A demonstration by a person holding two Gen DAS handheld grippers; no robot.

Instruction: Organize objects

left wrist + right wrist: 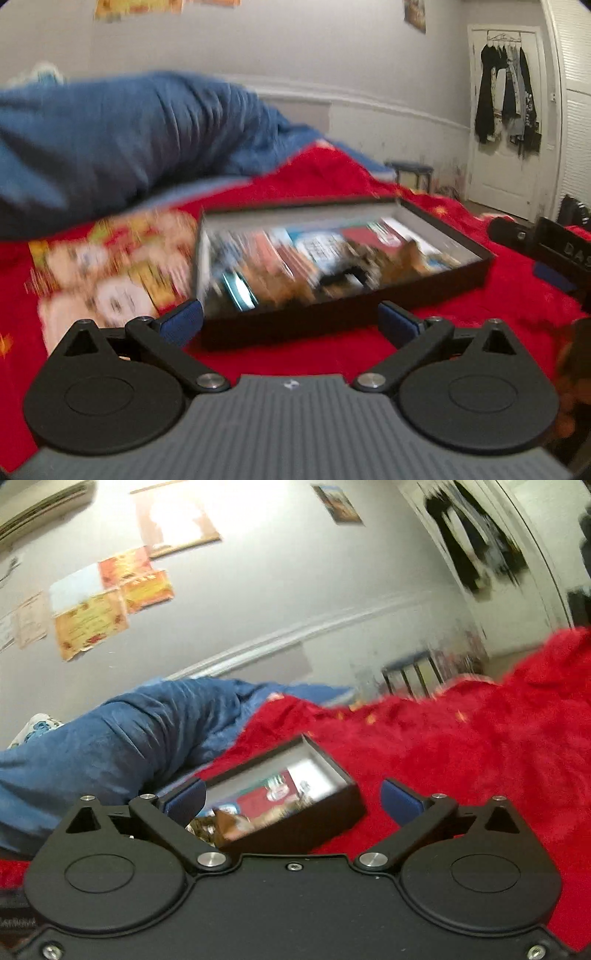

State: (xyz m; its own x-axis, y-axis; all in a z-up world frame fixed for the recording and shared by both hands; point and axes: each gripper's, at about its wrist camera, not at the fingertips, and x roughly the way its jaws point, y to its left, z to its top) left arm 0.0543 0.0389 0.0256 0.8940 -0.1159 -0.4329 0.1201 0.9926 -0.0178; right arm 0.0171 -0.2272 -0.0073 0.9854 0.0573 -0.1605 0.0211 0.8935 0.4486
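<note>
Both the left gripper [290, 319] and right gripper [293, 799] hover with fingers spread wide and empty over a black box [369, 314] of blurred, loose items mid-bed on the red blanket [480, 314]. The soft bedding could let the box tip or slide under a hurried, off-centre grab, spilling its contents.

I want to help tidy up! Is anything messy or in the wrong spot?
Yes. The black box on the red blanket holds a jumbled heap of cards and packets, not neat rows. A colourful printed sheet lies loose on the blanket beside it. Blur hides finer detail.
</note>
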